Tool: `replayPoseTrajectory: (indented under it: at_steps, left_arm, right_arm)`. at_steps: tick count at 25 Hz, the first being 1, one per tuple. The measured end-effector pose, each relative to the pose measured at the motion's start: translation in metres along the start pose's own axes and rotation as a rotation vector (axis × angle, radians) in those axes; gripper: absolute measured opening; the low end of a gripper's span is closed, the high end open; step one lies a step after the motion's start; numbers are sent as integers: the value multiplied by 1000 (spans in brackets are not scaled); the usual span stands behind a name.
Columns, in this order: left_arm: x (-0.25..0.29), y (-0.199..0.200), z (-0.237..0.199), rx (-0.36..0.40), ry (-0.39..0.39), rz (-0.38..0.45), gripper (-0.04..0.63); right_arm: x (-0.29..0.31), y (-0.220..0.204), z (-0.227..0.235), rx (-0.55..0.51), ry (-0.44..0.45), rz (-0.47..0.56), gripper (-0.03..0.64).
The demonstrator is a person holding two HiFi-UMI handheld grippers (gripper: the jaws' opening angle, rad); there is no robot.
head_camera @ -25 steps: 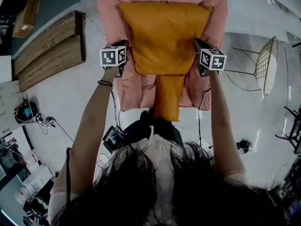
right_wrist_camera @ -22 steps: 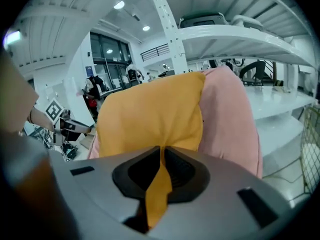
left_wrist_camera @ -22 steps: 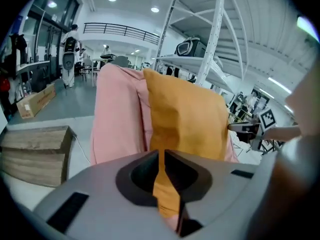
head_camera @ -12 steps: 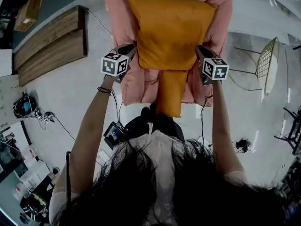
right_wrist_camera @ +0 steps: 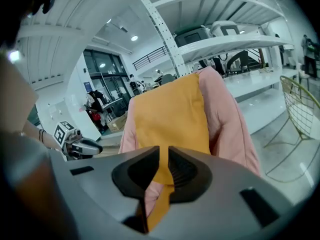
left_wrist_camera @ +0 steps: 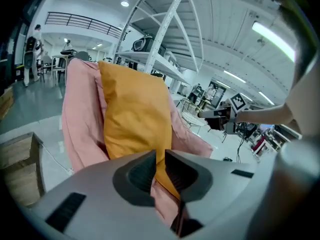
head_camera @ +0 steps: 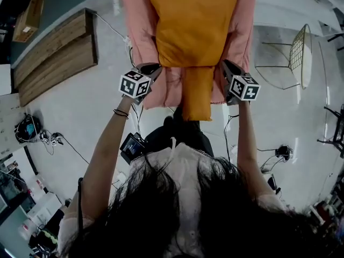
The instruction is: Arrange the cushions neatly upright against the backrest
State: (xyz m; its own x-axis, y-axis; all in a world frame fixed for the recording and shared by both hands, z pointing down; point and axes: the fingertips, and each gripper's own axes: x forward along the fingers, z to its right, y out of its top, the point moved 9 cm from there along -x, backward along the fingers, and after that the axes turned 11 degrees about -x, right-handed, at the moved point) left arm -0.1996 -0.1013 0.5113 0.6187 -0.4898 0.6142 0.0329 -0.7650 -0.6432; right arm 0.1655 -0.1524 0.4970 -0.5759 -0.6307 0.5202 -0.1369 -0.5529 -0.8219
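Two sets of jaws closed on nothing, left gripper [head_camera: 155,67] and right gripper [head_camera: 225,63] flanking small orange cushion [head_camera: 197,93], large orange cushion [head_camera: 192,26] upright against pink armchair [head_camera: 137,31], top centre.

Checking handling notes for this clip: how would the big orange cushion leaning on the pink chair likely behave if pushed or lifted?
The big orange cushion looks soft: its face creases, so it would probably dent rather than move stiffly. Being puffy, it is likely light for its bulk. Leaning on the pink chair's backrest, it could slump or tip forward if nudged.
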Motion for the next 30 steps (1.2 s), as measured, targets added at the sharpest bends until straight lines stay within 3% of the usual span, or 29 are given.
replayPoseTrajectory:
  at_steps: [7,15,18,22,30]
  left_arm:
    - [-25,-43,14,77,-101,-57,52]
    - [-14,-59,32,136,-197,-79,52]
    - [2,-56,41,172,-234,-108,52]
    - [32,-49,55,281,-271,-202,52]
    - [108,-31,80,419,-321,-337,54]
  right_arm:
    - [-53,-49,-50,90,-109,19,41]
    - [-110,-110,-84,255,-239,59,41]
    - [-129,-132,-91,338,-301,83,41]
    - [-147,-164,-96,457,-359,113,42]
    - [-144,-237,-91,655,-433,61,43]
